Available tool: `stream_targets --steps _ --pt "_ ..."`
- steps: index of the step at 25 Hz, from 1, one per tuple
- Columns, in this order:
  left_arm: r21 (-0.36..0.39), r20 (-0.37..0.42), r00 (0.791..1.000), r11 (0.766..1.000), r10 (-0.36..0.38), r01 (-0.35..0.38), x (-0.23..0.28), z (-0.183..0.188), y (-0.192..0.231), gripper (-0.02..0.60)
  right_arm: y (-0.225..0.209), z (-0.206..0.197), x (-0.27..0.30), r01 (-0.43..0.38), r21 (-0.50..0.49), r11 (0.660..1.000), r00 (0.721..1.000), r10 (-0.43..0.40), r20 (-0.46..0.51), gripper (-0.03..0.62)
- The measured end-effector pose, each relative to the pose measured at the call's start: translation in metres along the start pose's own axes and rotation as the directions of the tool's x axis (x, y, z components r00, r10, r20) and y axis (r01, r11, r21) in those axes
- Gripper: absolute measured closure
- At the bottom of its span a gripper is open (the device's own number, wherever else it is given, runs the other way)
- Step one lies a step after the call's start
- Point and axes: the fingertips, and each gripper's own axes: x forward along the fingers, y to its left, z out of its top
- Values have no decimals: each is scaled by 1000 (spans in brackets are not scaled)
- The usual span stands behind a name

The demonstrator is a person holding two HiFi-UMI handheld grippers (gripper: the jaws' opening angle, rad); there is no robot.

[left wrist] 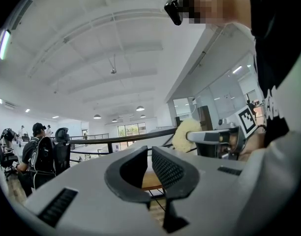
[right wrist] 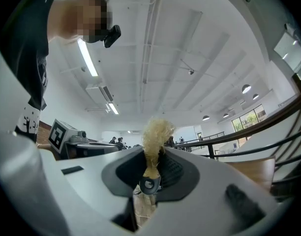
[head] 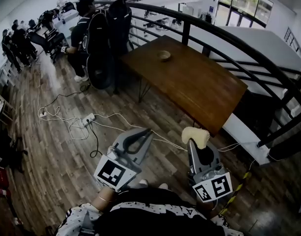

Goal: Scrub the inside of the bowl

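Note:
A small wooden bowl [head: 164,55] sits on the far part of a brown wooden table [head: 199,87], well ahead of both grippers. My right gripper [head: 192,142] is shut on a pale yellow fibrous scrubber [head: 195,136], whose tuft sticks out past the fingertips. In the right gripper view the scrubber [right wrist: 154,134] stands clamped between the jaws of my right gripper [right wrist: 153,156]. My left gripper [head: 145,132] is held beside it, shut with nothing in it. The left gripper view shows my left gripper [left wrist: 149,154] with its jaws together and the scrubber [left wrist: 184,134] off to the right.
A black metal railing [head: 204,31] curves behind the table, with a drop beyond it. White cables and a power strip [head: 87,118] lie on the wooden floor at the left. Several people sit at desks at the far left, one with a backpack [head: 99,48] close to the table's left end.

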Motion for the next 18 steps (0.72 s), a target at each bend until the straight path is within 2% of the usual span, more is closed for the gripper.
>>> stream_targets --steps 7,14,18 --pt "15 -20 1000 1000 18 -18 14 -4 -17 565 -21 -8 -5 -23 22 999 1000 23 -11 533" --pt "-63 -60 995 995 79 -83 7 -17 -4 565 -18 -20 4 -70 54 996 997 72 -34 533" --pt "-82 -55 995 993 82 -86 15 -18 11 565 -23 -20 14 -66 37 997 997 67 -42 533"
